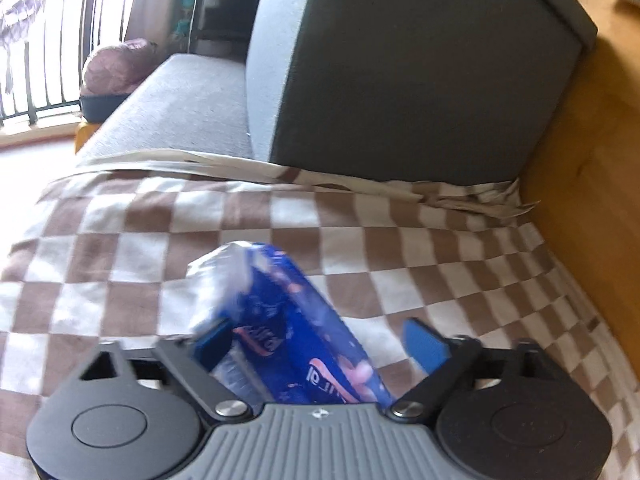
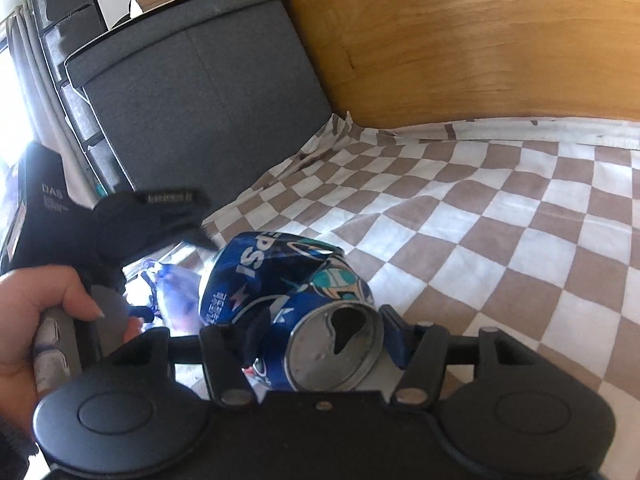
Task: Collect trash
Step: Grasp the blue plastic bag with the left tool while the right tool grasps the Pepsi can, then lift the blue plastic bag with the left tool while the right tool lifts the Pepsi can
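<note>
In the left wrist view my left gripper (image 1: pixel 320 340) stands open above the checkered bed cover. A blue and silver snack wrapper (image 1: pixel 280 320) sits between its fingers, against the left finger and apart from the right one. In the right wrist view my right gripper (image 2: pixel 316 332) is shut on a crushed blue Pepsi can (image 2: pixel 296 292), its open top facing the camera. The left gripper's black body (image 2: pixel 100 216), held by a hand (image 2: pixel 36 320), shows at the left, with the wrapper (image 2: pixel 176 296) below it.
The brown and white checkered cover (image 1: pixel 360 232) lies over a bed. A dark grey fabric box (image 1: pixel 400 60) stands at the bed's far edge, next to the wooden headboard (image 2: pixel 480 40). A grey cushioned bench (image 1: pixel 180 112) and a balcony railing (image 1: pixel 48 40) lie beyond.
</note>
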Demonstrator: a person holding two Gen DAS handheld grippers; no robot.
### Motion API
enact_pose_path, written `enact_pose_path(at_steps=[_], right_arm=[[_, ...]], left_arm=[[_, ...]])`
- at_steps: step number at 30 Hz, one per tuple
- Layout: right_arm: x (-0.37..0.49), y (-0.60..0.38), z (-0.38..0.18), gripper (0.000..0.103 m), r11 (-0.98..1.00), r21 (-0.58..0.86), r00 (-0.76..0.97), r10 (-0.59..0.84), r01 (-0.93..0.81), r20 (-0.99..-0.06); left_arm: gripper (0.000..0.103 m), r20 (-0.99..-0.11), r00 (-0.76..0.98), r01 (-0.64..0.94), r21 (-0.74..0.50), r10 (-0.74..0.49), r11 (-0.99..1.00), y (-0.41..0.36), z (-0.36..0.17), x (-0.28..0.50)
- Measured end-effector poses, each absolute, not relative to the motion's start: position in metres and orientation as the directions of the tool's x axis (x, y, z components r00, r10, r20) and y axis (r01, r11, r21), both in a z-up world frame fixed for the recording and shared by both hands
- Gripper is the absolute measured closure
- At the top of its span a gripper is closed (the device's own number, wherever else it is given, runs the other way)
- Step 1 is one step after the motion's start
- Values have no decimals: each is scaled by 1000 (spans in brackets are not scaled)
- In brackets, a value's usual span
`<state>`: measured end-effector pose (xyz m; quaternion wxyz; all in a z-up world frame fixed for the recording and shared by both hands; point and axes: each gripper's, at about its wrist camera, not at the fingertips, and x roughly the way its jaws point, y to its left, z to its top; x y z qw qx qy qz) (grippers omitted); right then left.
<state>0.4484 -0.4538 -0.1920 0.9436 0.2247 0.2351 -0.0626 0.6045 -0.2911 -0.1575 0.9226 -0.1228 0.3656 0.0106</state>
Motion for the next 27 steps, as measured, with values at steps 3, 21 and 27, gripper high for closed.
enact_pose_path(at_steps=[3, 21, 27], right_arm=[[446, -455, -190, 45, 893, 385, 884, -30, 234, -467], [436, -441, -176, 48, 921, 353, 912, -7, 165, -410], [433, -419, -168, 48, 943, 334, 902, 136, 9, -410]], left_arm=[[45, -698, 714, -134, -216, -57, 967, -277, -164, 600], [92, -560, 805, 149, -128, -195, 981, -234, -135, 514], [92, -537, 810, 197, -125, -234, 972, -211, -128, 482]])
